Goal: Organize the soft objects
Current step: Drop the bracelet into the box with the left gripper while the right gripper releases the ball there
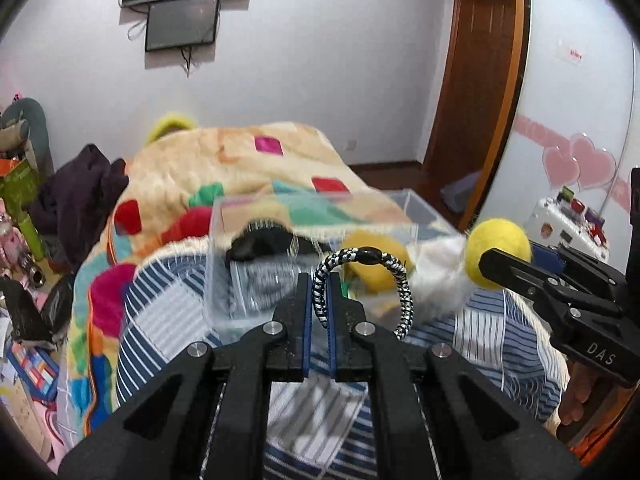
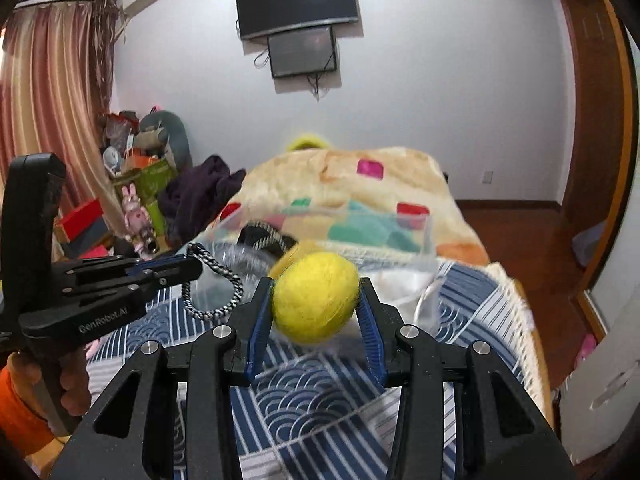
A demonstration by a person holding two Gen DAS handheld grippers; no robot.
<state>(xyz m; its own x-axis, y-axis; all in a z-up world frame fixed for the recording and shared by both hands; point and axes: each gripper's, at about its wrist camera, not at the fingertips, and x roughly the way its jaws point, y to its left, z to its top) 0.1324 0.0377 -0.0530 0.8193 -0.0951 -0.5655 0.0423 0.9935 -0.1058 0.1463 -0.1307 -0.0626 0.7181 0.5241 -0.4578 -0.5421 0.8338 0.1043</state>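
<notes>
My left gripper (image 1: 319, 298) is shut on a black-and-white braided hair tie (image 1: 402, 280) and holds it up just in front of a clear plastic box (image 1: 224, 248) on the bed. It also shows in the right wrist view (image 2: 192, 266) with the hair tie (image 2: 224, 304) hanging from it. My right gripper (image 2: 316, 300) is shut on a yellow felt ball (image 2: 314, 298), held above the bed near the box (image 2: 424, 232). In the left wrist view the right gripper (image 1: 486, 258) and ball (image 1: 498, 252) are at the right. The box holds a black item (image 1: 260, 242), a yellow item (image 1: 374, 264) and something white (image 1: 436, 260).
The box stands on a blue-and-white patterned cover (image 2: 304, 396). A colourful fleece blanket (image 1: 224, 160) is piled behind it, with dark purple clothing (image 1: 76, 196) to the left. Toys and boxes (image 2: 136, 184) crowd the floor at left. A wooden door frame (image 1: 480, 100) stands right.
</notes>
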